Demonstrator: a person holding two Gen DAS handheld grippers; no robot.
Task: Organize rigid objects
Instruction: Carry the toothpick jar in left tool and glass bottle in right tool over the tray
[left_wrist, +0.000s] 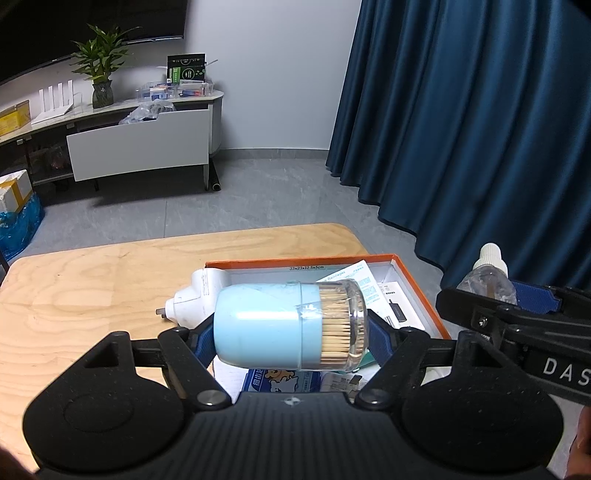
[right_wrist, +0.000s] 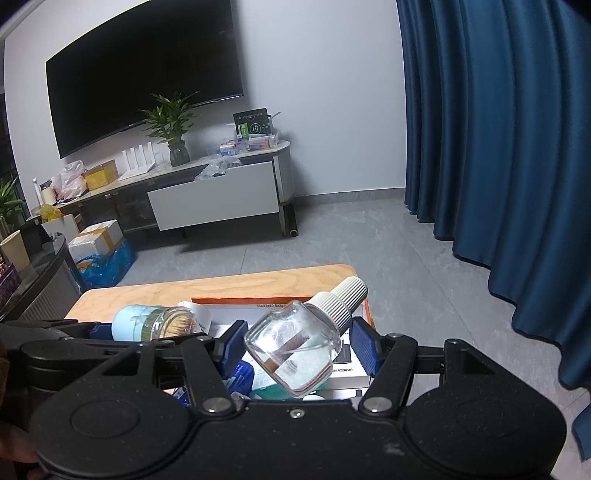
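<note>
My left gripper (left_wrist: 291, 332) is shut on a light blue toothpick jar (left_wrist: 288, 325) with a clear end, held sideways above the orange-rimmed box (left_wrist: 417, 284). My right gripper (right_wrist: 295, 347) is shut on a clear glass bottle (right_wrist: 295, 350) with a white ribbed cap, tilted, also over the box (right_wrist: 251, 298). The right gripper also shows at the right edge of the left wrist view (left_wrist: 513, 306), holding the bottle (left_wrist: 487, 280). The jar also shows at the left of the right wrist view (right_wrist: 155, 323).
The box sits on a light wooden table (left_wrist: 74, 295) and holds paper packets and small boxes (left_wrist: 369, 284). A white plug-like device (left_wrist: 195, 299) lies at the box's left edge. Blue curtain (left_wrist: 480, 129) hangs to the right; a TV cabinet (left_wrist: 140, 144) stands far behind.
</note>
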